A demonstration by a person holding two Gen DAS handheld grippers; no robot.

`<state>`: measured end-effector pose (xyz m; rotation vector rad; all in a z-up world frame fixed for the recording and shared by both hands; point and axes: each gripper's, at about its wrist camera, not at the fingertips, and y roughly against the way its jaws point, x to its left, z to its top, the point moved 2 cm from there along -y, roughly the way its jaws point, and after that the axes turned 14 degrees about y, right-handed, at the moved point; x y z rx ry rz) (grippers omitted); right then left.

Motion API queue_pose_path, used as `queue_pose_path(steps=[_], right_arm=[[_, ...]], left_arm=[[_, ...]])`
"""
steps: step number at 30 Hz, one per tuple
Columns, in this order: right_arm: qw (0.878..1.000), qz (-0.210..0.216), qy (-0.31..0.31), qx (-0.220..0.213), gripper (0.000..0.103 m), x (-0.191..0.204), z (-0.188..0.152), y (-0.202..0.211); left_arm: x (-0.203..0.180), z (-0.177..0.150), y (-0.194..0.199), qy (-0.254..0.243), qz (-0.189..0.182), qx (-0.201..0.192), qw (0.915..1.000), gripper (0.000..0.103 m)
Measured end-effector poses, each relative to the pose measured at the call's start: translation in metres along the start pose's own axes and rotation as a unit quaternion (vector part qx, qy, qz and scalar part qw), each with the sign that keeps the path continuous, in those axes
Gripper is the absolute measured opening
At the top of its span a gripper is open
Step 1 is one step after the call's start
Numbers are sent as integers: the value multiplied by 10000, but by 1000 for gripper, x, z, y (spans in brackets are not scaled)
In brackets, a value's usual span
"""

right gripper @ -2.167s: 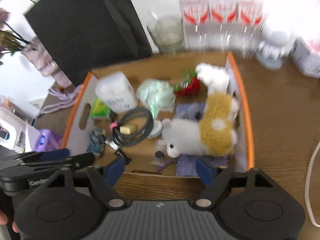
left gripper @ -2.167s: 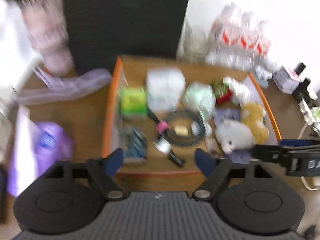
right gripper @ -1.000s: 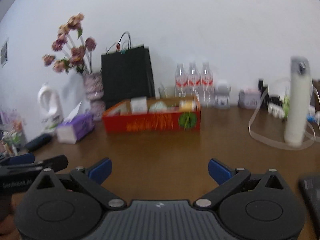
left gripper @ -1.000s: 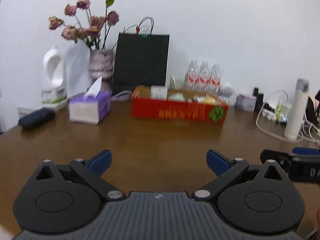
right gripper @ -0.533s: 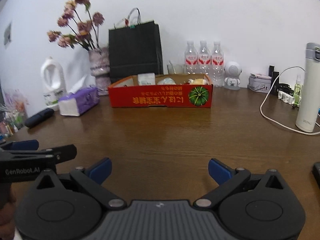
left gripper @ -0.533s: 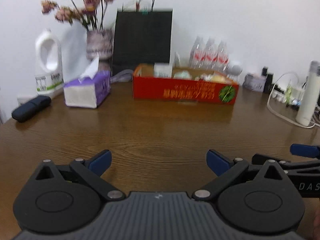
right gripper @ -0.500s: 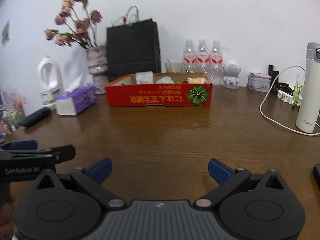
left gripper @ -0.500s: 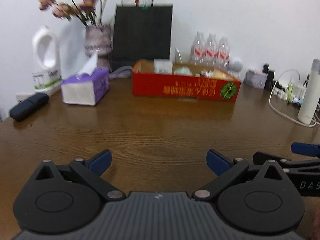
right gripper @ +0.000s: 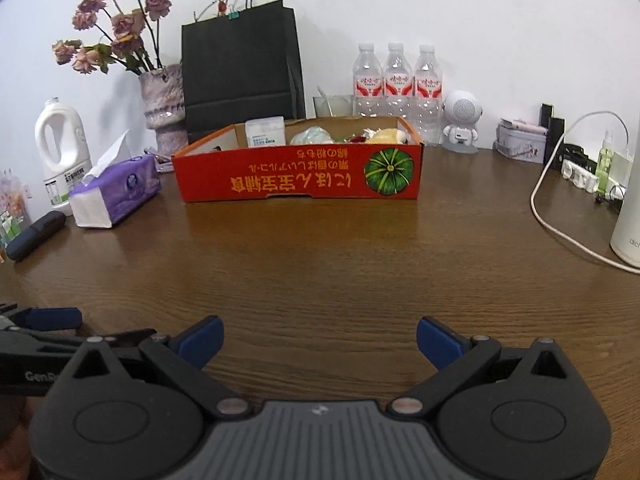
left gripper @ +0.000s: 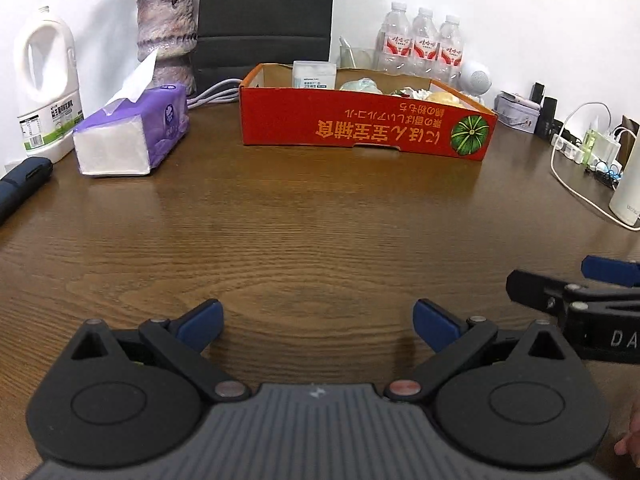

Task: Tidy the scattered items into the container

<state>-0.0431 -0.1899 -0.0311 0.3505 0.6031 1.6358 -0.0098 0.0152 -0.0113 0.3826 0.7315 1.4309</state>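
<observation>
Both tongs, left [left gripper: 318, 314] and right [right gripper: 320, 334], gape wide and empty, held low and level over bare bench [right gripper: 320, 264], side by side. The box [right gripper: 300, 178] lies well ahead, long axis crosswise, neither hand clearly nearer. Items already sit inside; no strays visible, so tidying looks finished.

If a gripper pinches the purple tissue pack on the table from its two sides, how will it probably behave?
The tissue pack looks like soft plastic wrap around paper, so it would probably squash a little and feel light. Its flat underside makes rolling unlikely. The loose tissue standing out of the top would likely flop or pull out if caught.
</observation>
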Motion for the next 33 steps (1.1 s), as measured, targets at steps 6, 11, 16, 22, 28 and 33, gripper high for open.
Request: queue_pose_path(steps=[6, 11, 16, 22, 28, 33], right_arm=[[9998, -34, 56, 182, 103, 1, 0, -9], [9994, -53, -4, 342, 103, -1, -1, -14], [9983, -203, -64, 544, 103, -3, -2, -18], [9978, -327, 112, 560, 103, -3, -5, -22], [9978, -300, 157, 561, 103, -2, -7, -21], [9977, -351, 99, 572, 103, -3, -5, -23]], left_arm=[[-8, -3, -5, -193, 235, -65, 9995, 103], [-9, -1, -9, -160, 244, -58, 9996, 103], [-9, 0, -9, -150, 252, -55, 9996, 103], [-9, 0, -9, -142, 239, -51, 9996, 103], [-9, 0, -9, -149, 245, -46, 9996, 103], [-9, 0, -10, -129, 264, -50, 9996, 103]])
